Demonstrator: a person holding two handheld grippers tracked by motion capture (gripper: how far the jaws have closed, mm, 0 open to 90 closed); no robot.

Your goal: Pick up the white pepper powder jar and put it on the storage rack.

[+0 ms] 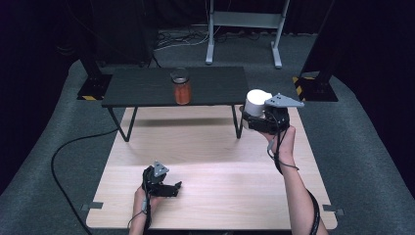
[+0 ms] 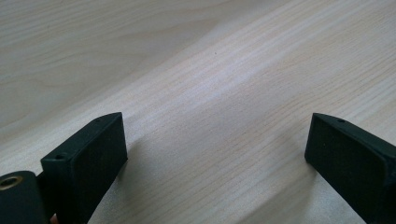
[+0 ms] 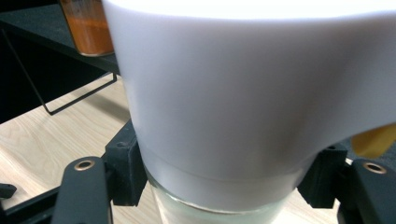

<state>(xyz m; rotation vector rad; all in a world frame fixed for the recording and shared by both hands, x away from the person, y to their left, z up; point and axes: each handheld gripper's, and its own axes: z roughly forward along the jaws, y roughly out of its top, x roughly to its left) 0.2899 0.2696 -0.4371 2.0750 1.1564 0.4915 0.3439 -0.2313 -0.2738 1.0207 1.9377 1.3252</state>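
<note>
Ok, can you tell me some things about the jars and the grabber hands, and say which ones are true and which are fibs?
1. The right gripper is shut on the white-lidded jar. True.
2. The left gripper holds a jar too. False: its fingers stand open over the bare wooden table.
3. The jar with orange filling stands on the black shelf. True.
4. The white-lidded jar is resting on the black shelf. False: it is held up in the air, beside the shelf's right end.
5. The orange jar has a white lid. False: no white lid is on it.
</note>
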